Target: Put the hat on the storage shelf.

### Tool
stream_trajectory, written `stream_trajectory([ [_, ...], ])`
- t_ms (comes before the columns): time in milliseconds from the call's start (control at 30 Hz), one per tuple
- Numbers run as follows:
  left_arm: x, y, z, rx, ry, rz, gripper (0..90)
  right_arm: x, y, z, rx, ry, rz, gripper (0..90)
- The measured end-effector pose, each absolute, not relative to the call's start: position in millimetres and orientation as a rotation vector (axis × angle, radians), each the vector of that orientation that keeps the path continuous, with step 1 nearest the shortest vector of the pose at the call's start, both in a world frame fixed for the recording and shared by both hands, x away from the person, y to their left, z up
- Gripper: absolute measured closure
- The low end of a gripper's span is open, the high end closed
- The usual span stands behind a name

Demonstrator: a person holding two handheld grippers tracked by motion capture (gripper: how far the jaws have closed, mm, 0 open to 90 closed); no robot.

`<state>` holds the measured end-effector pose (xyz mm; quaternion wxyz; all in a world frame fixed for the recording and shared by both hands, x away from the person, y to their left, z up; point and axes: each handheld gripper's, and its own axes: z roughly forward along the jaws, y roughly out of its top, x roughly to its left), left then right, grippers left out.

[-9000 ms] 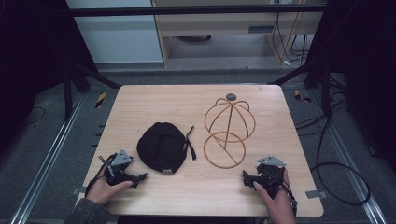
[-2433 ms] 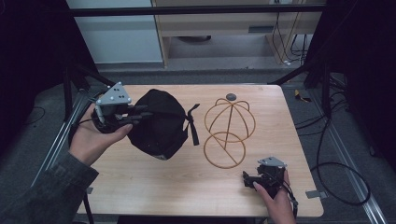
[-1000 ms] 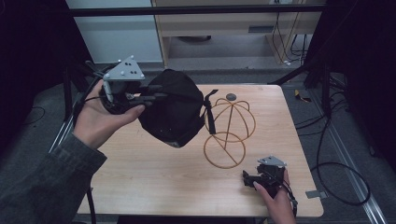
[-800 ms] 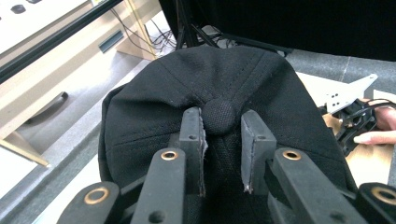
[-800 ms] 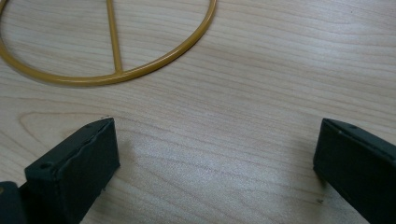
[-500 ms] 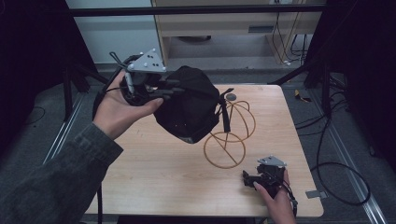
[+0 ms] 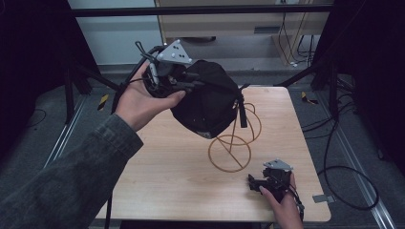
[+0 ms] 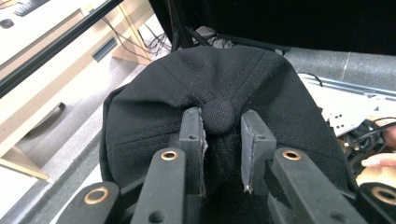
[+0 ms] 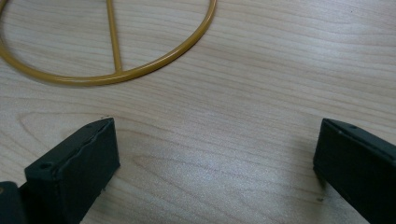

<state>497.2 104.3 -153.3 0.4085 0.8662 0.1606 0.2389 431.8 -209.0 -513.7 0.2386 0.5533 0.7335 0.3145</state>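
Black cap hangs clamped in the left gripper above the wire stand.

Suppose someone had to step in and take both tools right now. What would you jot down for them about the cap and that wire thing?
Left gripper: raised above the table, shut on the black cap at its top button.
Right gripper: open, resting on the table near the front right corner, holding nothing.
Gold wire stand: upright on the table; the cap hangs just above it, strap dangling.
Done: cap lifted.
Left, probably: lower the cap onto the stand, then release.
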Motion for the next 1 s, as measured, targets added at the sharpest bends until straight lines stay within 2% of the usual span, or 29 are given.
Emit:
stream_trajectory([
  [400, 502, 98, -154, 2.172, 0.411, 0.604, 73.2, 432, -208, -514, 1.521, 2.007, 0.863, 0.4],
  [1000, 508, 62, -163, 2.201, 0.381, 0.576, 73.1, 432, -208, -514, 1.520, 2.007, 0.864, 0.3],
])
